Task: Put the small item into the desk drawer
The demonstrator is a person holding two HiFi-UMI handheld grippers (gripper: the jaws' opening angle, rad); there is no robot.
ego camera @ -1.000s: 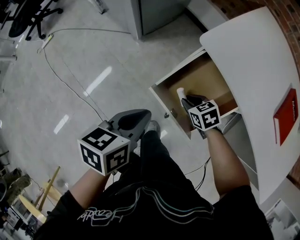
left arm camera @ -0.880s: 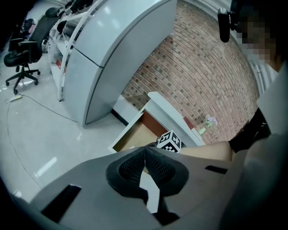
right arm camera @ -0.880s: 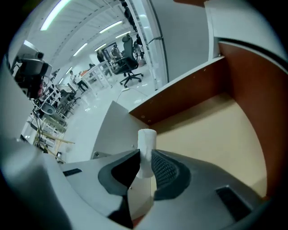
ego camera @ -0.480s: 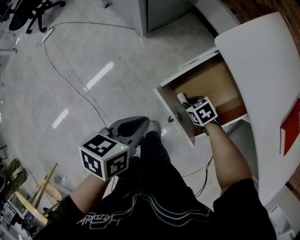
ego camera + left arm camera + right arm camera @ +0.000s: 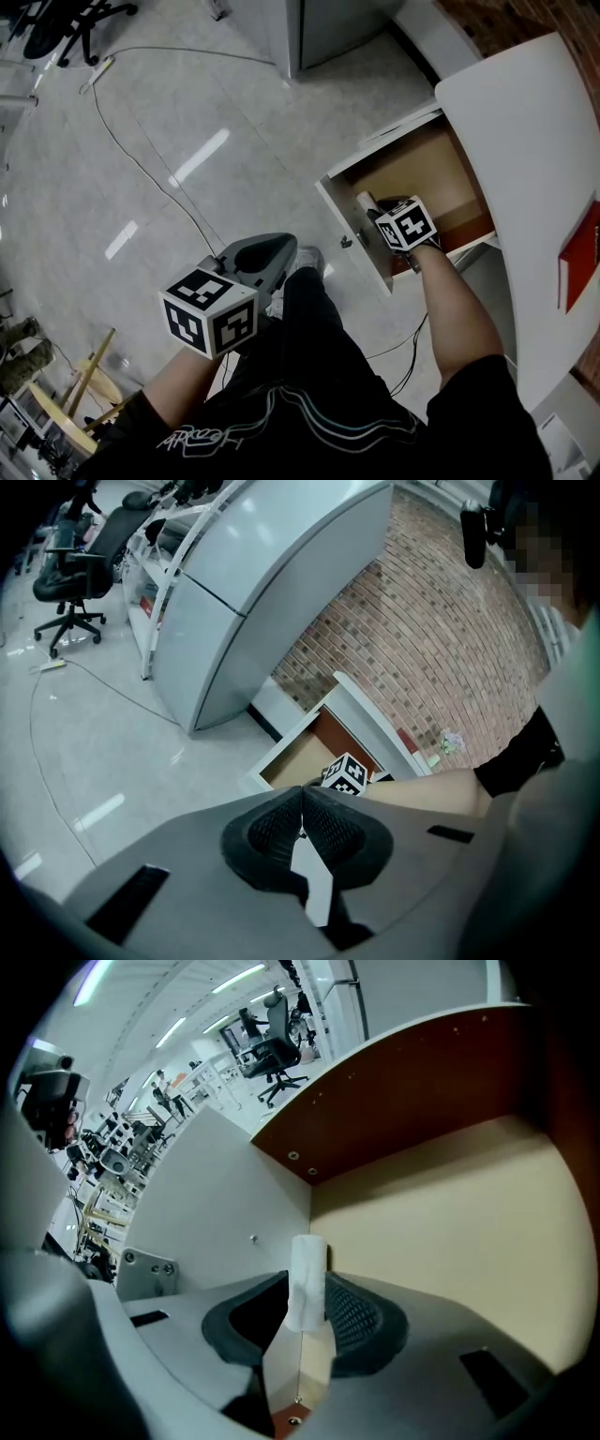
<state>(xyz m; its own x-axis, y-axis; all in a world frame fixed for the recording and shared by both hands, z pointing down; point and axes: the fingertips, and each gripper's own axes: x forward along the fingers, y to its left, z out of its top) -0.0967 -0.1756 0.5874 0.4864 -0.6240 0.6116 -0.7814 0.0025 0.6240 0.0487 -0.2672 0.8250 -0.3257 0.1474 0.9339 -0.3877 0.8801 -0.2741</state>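
One roll (image 5: pixel 307 1277) stood low inside the drawer (image 5: pixel 417 164), the right gripper (image 5: pixel 307 1305) jaws just opening off it; left gripper (image 5: pixel 302 808) closed, empty. Release looked underway; next, lift clear

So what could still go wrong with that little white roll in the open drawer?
The right gripper has just been opening its jaws with the white roll upright between them. If a pad drags on it as the gripper pulls out, the roll may tip or come out again.
It stands close to the drawer's front panel, so it might topple and roll when the drawer is pushed shut.
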